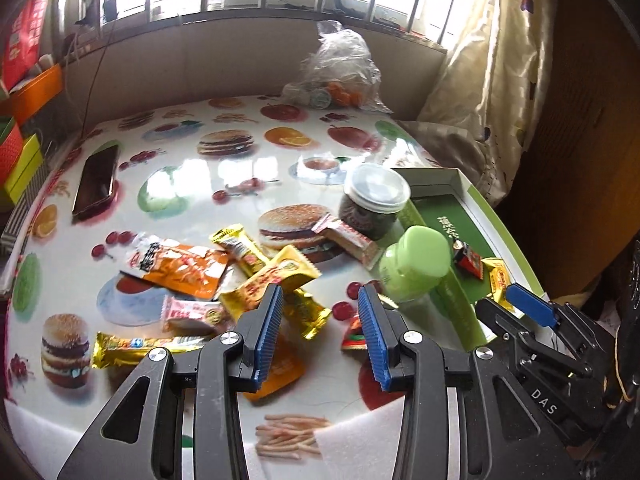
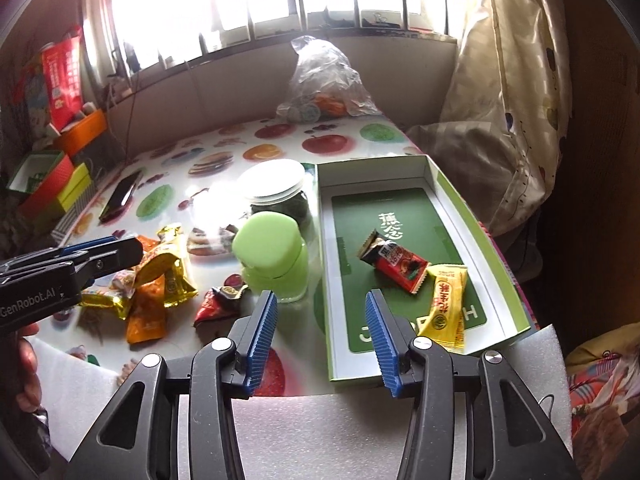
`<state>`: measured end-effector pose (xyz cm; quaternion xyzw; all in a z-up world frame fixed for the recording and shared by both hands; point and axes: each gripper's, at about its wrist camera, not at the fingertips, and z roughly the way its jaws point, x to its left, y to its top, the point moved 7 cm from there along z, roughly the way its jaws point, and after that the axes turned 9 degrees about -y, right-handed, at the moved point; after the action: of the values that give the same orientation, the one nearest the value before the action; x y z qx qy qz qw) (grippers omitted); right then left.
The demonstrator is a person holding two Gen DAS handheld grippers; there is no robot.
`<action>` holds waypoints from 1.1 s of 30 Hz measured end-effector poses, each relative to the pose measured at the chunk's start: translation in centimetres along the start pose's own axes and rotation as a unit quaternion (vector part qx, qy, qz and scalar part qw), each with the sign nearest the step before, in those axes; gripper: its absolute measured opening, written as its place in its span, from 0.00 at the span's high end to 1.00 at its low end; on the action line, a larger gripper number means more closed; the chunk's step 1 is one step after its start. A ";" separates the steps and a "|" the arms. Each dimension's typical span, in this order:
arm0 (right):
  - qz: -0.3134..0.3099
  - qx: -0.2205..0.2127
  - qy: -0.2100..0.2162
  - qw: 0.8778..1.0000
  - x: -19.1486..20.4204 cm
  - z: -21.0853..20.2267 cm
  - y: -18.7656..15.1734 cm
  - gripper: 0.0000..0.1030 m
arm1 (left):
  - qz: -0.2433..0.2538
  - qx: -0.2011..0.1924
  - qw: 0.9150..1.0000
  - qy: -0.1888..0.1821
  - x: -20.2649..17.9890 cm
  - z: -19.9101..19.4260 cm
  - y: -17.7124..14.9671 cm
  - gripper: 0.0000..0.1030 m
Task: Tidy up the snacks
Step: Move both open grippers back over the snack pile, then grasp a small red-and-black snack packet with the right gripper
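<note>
Hovering over the snack pile (image 1: 224, 280) at the table's (image 1: 240, 172) near left, the left gripper (image 1: 320, 328) has its jaws apart, gripping nothing. The right gripper (image 2: 322, 334) hangs by the box's (image 2: 452, 208) near left corner, jaws apart and empty too. 2 snacks, 1 red (image 2: 394, 266) and 1 yellow (image 2: 446, 306), lie inside the box. The green-lidded jar (image 2: 272, 256) stands between pile and box; I judge a carry could clip it. Overlapping wrappers could come up 2 together.
</note>
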<state>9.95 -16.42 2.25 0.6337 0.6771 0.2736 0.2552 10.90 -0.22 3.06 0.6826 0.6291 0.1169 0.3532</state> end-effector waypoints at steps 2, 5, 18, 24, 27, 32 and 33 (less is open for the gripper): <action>-0.010 0.001 0.009 1.000 1.1 0.1 -0.1 0.54 | -0.015 -0.003 1.000 0.005 1.5 -0.4 -0.6 0.53; -0.028 0.006 0.029 0.999 3.0 0.4 -0.2 0.52 | -0.028 -0.004 1.000 0.013 3.7 -0.9 -1.6 0.46; -0.024 0.046 0.058 0.997 7.5 3.4 -1.1 0.49 | -0.111 0.001 0.993 0.050 11.5 -1.9 -5.1 0.46; -0.022 0.056 0.042 0.997 8.7 4.9 -1.1 0.49 | -0.119 0.001 0.992 0.049 12.6 -2.0 -5.4 0.46; -0.019 0.062 0.034 0.997 9.0 5.6 -1.2 0.49 | -0.123 0.004 0.991 0.045 13.1 -1.8 -5.6 0.46; -0.009 0.063 0.020 0.998 9.0 6.5 -1.0 0.49 | -0.126 0.005 0.991 0.041 13.5 -1.9 -5.8 0.46; -0.007 0.064 0.018 0.998 8.9 6.7 -1.0 0.49 | -0.127 0.005 0.991 0.042 13.7 -1.9 -5.8 0.46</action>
<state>13.23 -7.23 -3.25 0.6390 0.7021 0.2395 0.2035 7.74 13.03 -3.12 0.5932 0.7255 0.0962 0.3354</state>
